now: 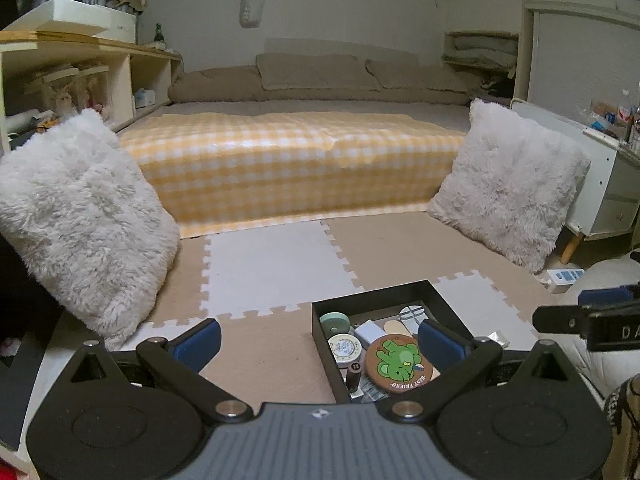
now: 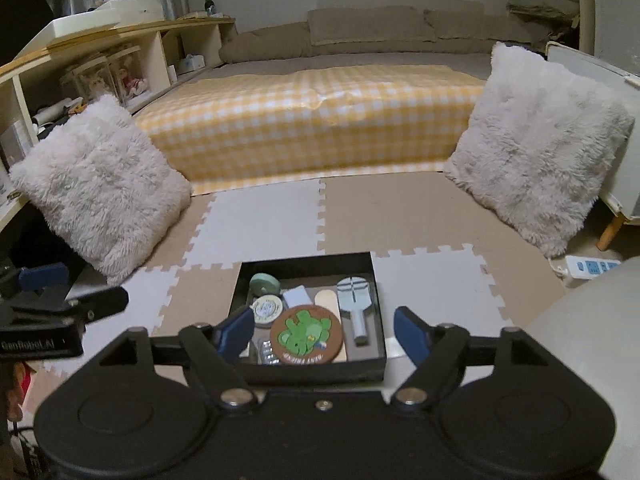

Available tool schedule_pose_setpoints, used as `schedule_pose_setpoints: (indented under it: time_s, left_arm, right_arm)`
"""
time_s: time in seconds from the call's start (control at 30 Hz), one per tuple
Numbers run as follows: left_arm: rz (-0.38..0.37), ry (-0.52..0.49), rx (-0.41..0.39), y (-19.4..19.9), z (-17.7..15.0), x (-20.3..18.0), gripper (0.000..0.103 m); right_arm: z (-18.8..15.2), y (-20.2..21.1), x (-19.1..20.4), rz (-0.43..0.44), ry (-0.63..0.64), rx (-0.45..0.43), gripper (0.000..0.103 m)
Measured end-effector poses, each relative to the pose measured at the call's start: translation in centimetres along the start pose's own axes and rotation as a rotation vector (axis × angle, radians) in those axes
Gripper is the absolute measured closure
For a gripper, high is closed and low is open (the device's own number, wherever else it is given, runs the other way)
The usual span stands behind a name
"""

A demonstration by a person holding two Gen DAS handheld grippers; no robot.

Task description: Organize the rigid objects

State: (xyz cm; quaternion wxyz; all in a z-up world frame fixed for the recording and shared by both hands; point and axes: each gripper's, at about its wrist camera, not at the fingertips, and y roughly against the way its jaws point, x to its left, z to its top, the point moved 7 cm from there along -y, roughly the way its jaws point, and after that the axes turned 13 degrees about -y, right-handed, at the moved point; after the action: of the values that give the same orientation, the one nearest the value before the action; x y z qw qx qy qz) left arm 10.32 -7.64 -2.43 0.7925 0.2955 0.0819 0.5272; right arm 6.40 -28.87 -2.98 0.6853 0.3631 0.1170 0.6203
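A shallow black box (image 1: 372, 292) sits on the foam floor mats. It holds a round brown coaster with a green elephant (image 1: 398, 362), a green tape roll (image 1: 335, 320), a round dial tin (image 1: 345, 347), a white block (image 1: 370, 330) and a grey paddle-shaped piece (image 2: 354, 296). My left gripper (image 1: 320, 342) is open above the box's left side, holding nothing. Over the same box (image 2: 304, 258) and coaster (image 2: 306, 332), my right gripper (image 2: 324, 334) stands open and empty. Each gripper shows at the edge of the other's view.
Two fluffy white pillows (image 2: 108, 184) (image 2: 540, 140) lean at either side in front of a low bed with a yellow checked cover (image 2: 312, 124). A wooden shelf (image 2: 100, 60) runs along the left. At the right lie a power strip (image 2: 592, 267) and a white cabinet (image 1: 608, 184).
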Motion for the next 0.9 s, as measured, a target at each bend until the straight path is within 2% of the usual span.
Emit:
schedule_pose_setpoints:
  time_s: [0.23, 0.3, 0.47, 0.6, 0.9]
  left_arm:
    - [0.086, -0.029, -0.025, 1.8, -1.2, 0.0, 0.0]
    - [0.084, -0.028, -0.028, 2.1, -1.5, -0.1, 0.0]
    - [0.062, -0.002, -0.034, 2.5, -2.3, 0.1, 0.0]
    - [0.058, 0.014, -0.043, 2.9, -2.7, 0.2, 0.0]
    - [0.082, 0.011, -0.025, 3.2, -3.6, 0.5, 0.0]
  right_arm:
    - [-1.6, 1.9, 0.1, -0.047, -0.007, -0.084, 0.016]
    - [-2.2, 2.2, 0.3, -0.061, 0.006, -0.095, 0.008]
    - [-3.0, 3.0, 0.7, -0.077, 0.034, -0.135, 0.003]
    - [-3.3, 3.4, 0.7, -0.108, 0.045, -0.172, 0.002]
    - [-3.6, 3.8, 0.6, -0.111, 0.038, -0.21, 0.001]
